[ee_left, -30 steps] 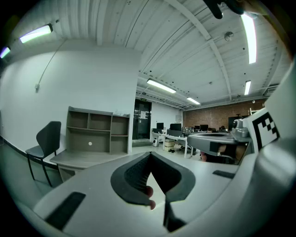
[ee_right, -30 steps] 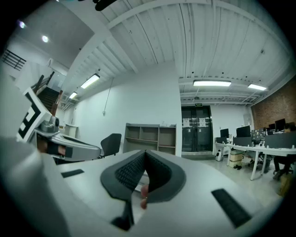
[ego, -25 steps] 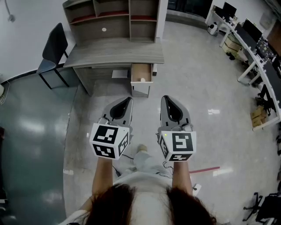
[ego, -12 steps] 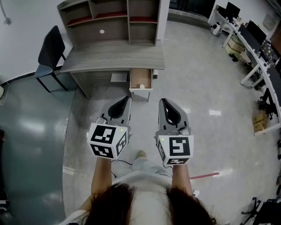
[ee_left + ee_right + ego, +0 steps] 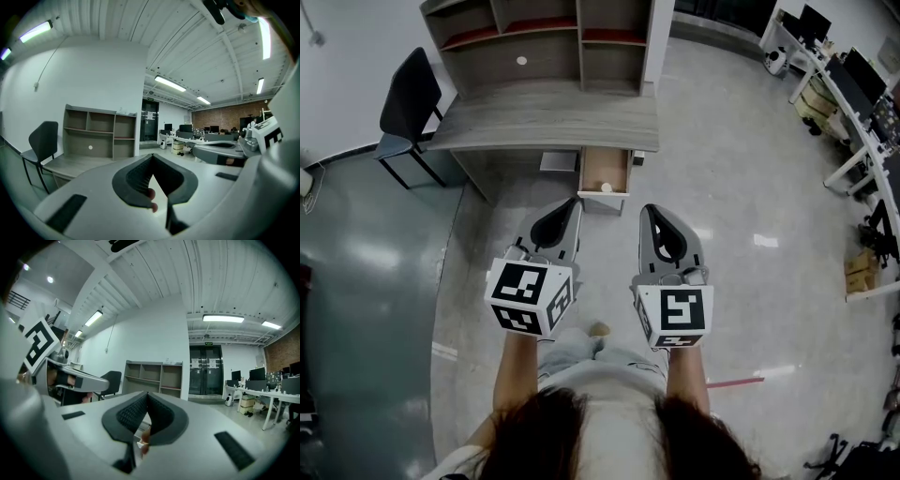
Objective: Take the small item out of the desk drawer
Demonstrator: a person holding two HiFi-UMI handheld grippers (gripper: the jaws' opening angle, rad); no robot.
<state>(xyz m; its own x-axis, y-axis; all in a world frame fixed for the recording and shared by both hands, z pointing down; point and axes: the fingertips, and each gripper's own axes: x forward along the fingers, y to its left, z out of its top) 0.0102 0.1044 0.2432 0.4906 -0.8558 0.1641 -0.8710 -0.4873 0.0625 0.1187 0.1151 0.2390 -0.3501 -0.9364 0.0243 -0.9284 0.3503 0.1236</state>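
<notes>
Grey wood-grain tabletop (image 5: 544,117) stands well ahead of both pairs of fingers, with a black chair (image 5: 405,94) at its left end, beyond the left gripper (image 5: 574,202). That gripper and the right gripper (image 5: 648,208) hang side by side over the floor, apart from each other. The left fingers (image 5: 136,180) are clenched tip to tip on nothing. The right fingers (image 5: 131,413) are clenched too, and empty. The open drawer (image 5: 602,161) lies ahead, on a line between the two sets of fingertips and clear of both. The small white item (image 5: 607,187) sits at the drawer's near end, untouched.
</notes>
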